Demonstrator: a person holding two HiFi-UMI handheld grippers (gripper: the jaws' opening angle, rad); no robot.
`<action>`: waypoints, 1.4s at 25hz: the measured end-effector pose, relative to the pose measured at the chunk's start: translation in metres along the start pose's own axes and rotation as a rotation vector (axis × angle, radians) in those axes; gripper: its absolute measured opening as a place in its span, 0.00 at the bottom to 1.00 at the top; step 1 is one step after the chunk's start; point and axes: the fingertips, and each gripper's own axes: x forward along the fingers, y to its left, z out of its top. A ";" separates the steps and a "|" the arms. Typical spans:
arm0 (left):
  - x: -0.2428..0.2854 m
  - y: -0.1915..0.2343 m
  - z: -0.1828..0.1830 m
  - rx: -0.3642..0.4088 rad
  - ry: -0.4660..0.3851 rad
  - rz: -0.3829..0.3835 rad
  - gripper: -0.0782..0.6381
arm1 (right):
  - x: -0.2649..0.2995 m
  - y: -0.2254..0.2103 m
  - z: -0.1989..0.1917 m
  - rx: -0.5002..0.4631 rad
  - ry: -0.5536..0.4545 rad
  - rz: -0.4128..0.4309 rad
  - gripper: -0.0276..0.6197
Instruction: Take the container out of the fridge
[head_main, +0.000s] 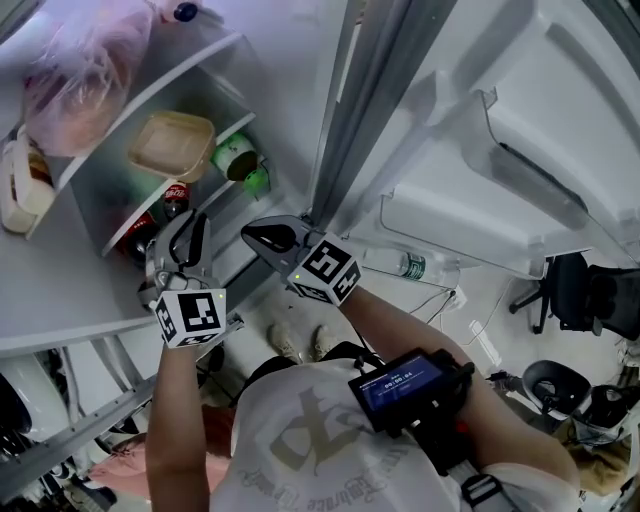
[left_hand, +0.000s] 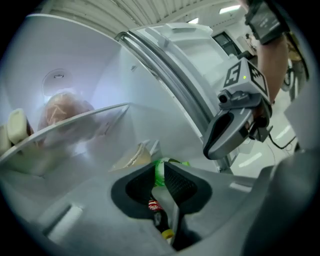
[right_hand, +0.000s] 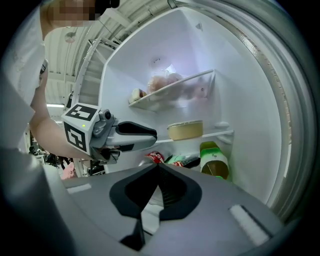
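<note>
The beige lidded container (head_main: 172, 145) (right_hand: 185, 130) (left_hand: 132, 157) sits on the middle glass shelf of the open fridge, with nothing touching it. My left gripper (head_main: 195, 228) (left_hand: 161, 167) hovers below and in front of that shelf. Its jaws stand a narrow gap apart and hold nothing; the green bottle (left_hand: 160, 172) shows through the gap. My right gripper (head_main: 258, 236) (right_hand: 159, 166) is beside it to the right, shut and empty, pointing into the fridge. Each gripper shows in the other's view: the left gripper (right_hand: 149, 133) and the right gripper (left_hand: 212, 147).
A pink bag (head_main: 85, 75) and a pale package (head_main: 20, 185) lie on the top shelf (head_main: 170, 75). A green bottle (head_main: 238, 158) (right_hand: 215, 160) and cola bottles (head_main: 172, 197) lie on the lower shelf. The open fridge door (head_main: 500, 130) with bins stands at right, a water bottle (head_main: 400, 265) in one.
</note>
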 end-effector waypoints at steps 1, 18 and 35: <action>0.003 -0.001 0.000 0.030 0.010 0.001 0.21 | 0.000 -0.002 0.000 0.003 0.001 0.000 0.05; 0.054 0.032 -0.011 0.476 0.192 0.086 0.56 | 0.003 -0.019 0.002 0.036 -0.006 -0.013 0.05; 0.078 0.036 -0.017 0.603 0.234 0.108 0.42 | -0.017 -0.030 -0.004 0.057 -0.009 -0.058 0.05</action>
